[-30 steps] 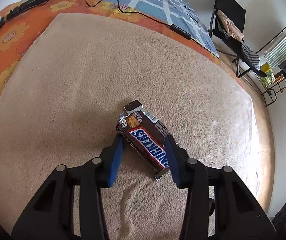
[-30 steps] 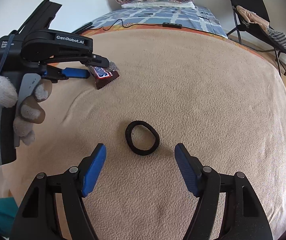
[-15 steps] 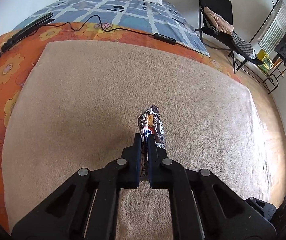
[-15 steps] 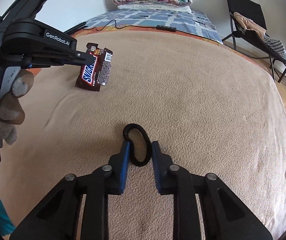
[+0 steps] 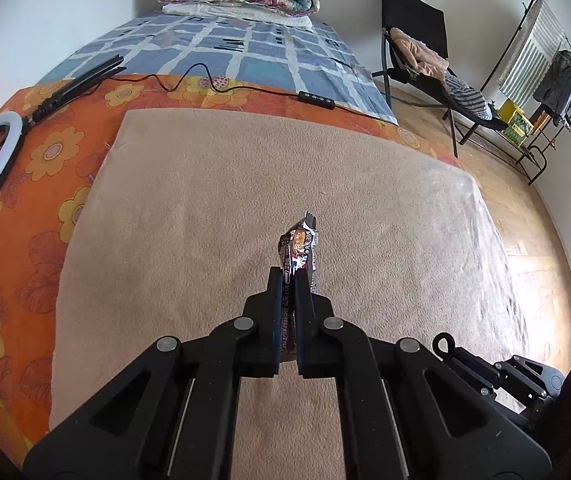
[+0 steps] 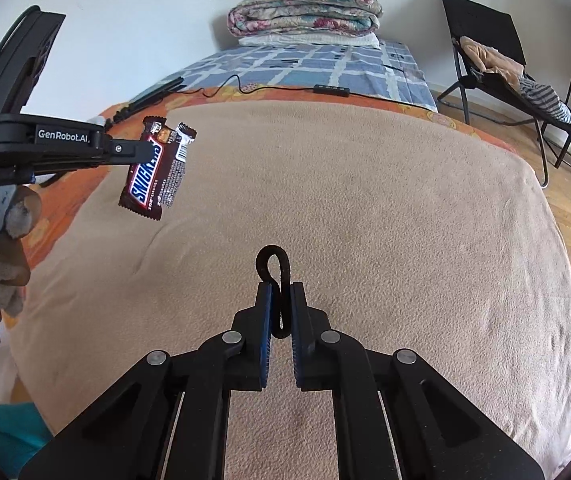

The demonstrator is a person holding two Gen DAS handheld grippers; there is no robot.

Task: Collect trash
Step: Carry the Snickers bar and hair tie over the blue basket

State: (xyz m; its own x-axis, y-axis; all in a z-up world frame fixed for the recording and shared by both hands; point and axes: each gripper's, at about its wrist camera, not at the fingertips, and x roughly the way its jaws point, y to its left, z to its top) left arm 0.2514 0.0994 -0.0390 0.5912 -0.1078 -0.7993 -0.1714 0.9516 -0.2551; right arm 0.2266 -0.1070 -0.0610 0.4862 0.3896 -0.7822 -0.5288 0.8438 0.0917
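The left claw (image 6: 141,150) is clenched on the candy wrapper (image 6: 156,168), which hangs long-axis down, clear above the beige blanket (image 6: 365,208). To its right, the right claw (image 6: 280,300) pinches the black hair tie (image 6: 272,264), squeezed narrow, its loop pointing forward.

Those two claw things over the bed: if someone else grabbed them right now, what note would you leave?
Left gripper: shut on the Snickers wrapper, lifted clear of the beige blanket.
Right gripper: shut on the black hair tie, squeezed flat, loop poking out past the tips.
Done: both pieces picked up.
Left: carry them to a bin; none is in view. No other trash shows on the blanket.
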